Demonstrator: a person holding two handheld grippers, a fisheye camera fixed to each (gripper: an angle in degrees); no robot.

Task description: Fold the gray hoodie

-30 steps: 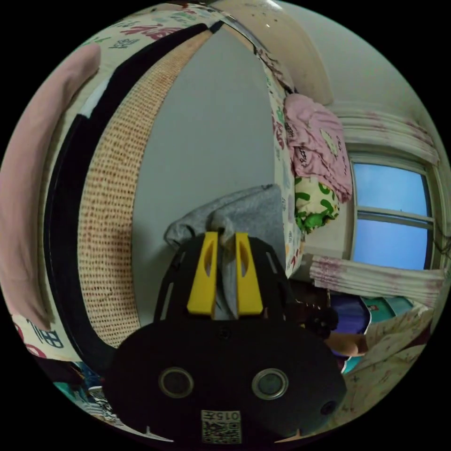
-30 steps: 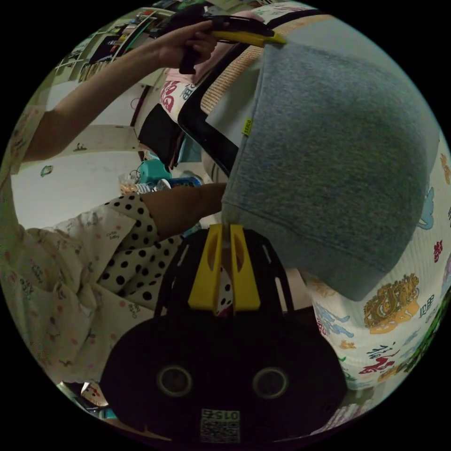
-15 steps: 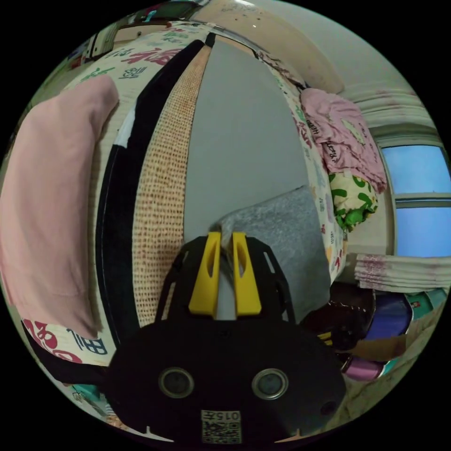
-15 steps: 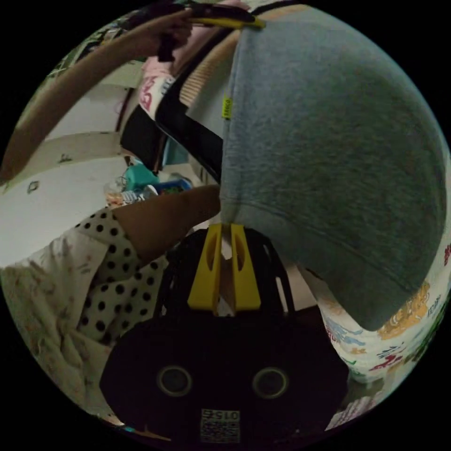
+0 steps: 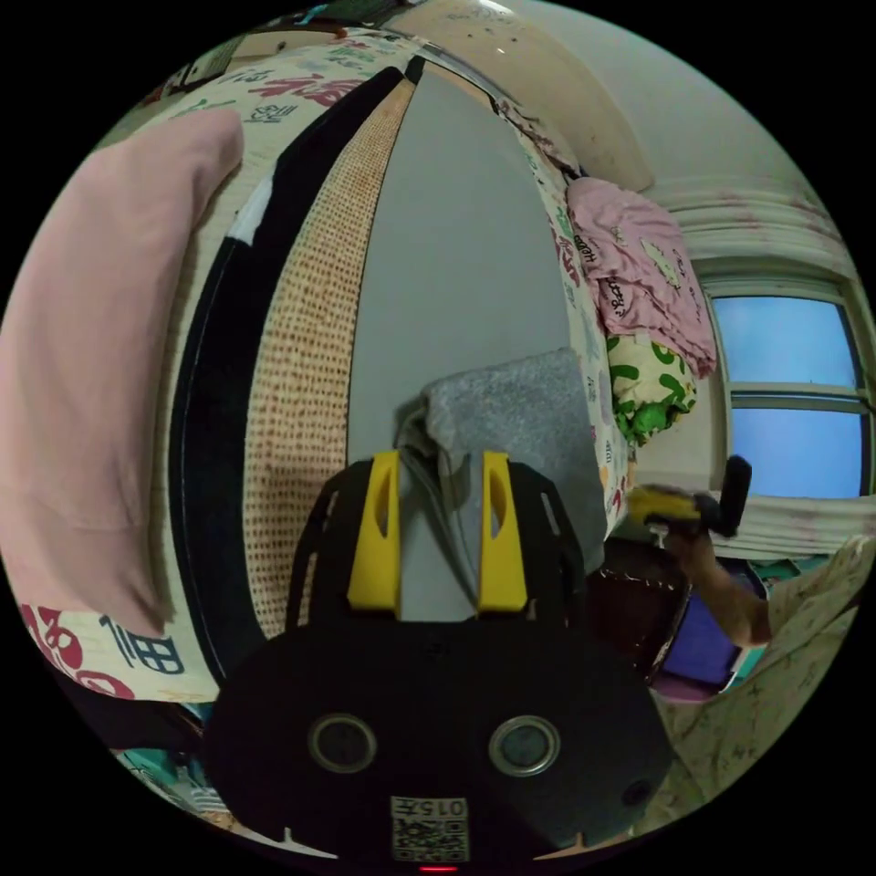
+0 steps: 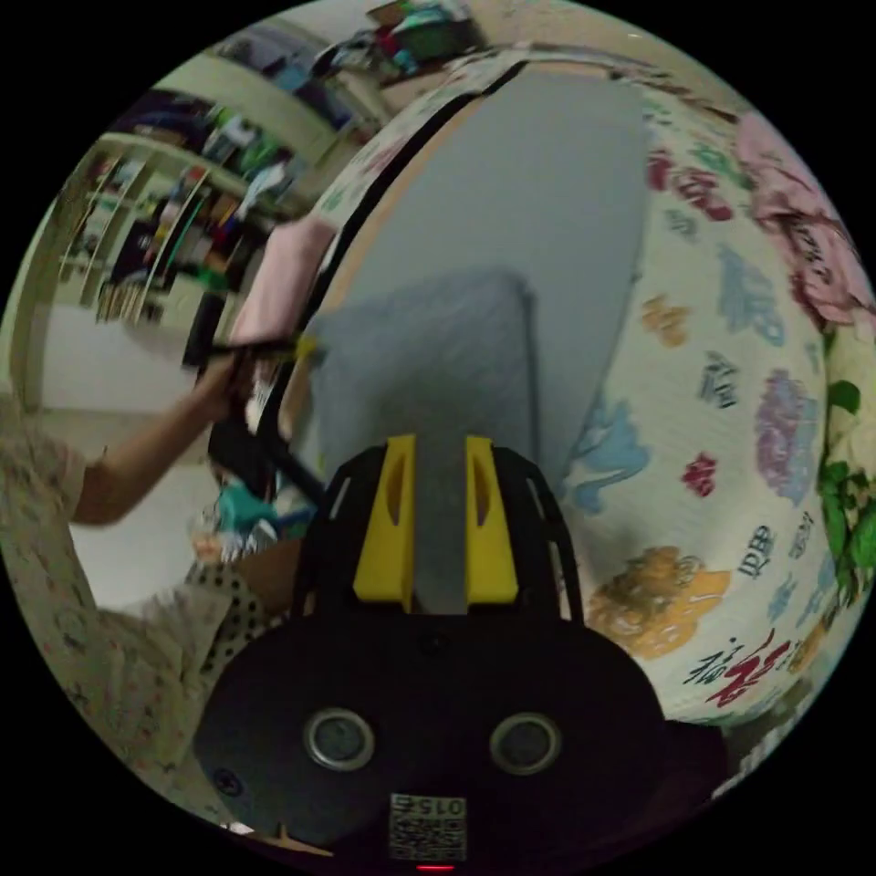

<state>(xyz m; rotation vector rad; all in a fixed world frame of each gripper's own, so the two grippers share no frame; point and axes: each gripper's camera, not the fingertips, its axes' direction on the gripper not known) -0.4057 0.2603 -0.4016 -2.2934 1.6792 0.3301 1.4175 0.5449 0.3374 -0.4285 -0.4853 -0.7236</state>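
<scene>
The folded gray fleece hoodie is lying on a smooth gray mat spread over the bed, near the bed edge closest to the person. In the left gripper view, the left gripper is sitting at the hoodie's near corner with its yellow fingers spread apart; a fold of the gray cloth is lying between them, but they are not pressing on it. In the right gripper view, the right gripper is hovering just in front of the hoodie, its yellow fingers likewise spread. A pale pink garment is lying on the patterned bedspread beside the mat, and a crumpled pink printed garment is resting at the far edge.
</scene>
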